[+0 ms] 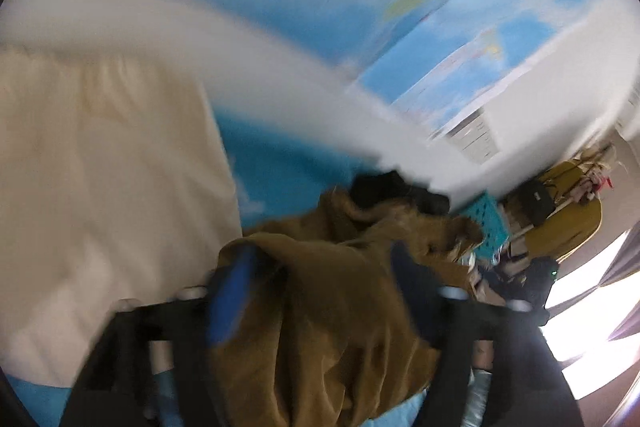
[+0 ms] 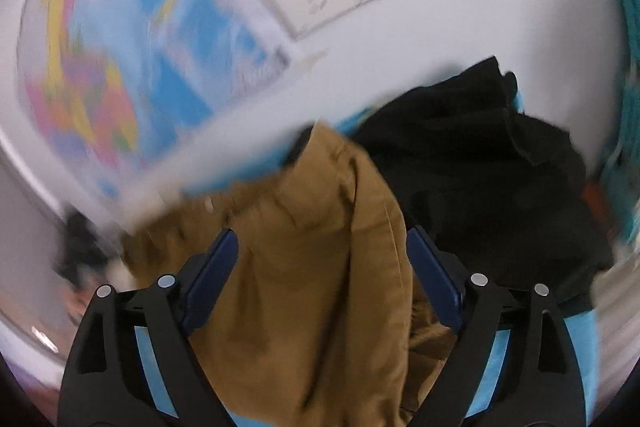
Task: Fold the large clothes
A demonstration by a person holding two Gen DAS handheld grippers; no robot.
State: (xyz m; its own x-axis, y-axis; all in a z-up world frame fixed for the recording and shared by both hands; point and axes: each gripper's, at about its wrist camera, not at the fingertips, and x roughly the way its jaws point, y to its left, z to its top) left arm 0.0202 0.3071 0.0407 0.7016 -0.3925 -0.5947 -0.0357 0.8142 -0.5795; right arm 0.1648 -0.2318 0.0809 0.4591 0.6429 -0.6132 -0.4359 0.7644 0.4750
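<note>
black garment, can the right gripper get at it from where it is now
Probably yes. The black garment lies uncovered just ahead and to the right of the right gripper, whose jaws stand open. But the brown garment lies between the fingers, so the gripper would have to clear it first.

Blue bedsheet (image 1: pixel 276 167), brown garment (image 1: pixel 332 291), black garment (image 2: pixel 480 155), cream cloth (image 1: pixel 100 167)

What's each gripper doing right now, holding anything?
Left gripper: open, brown garment lying between its fingers, not pinched.
Right gripper: open, same brown garment loose between its pads.
</note>
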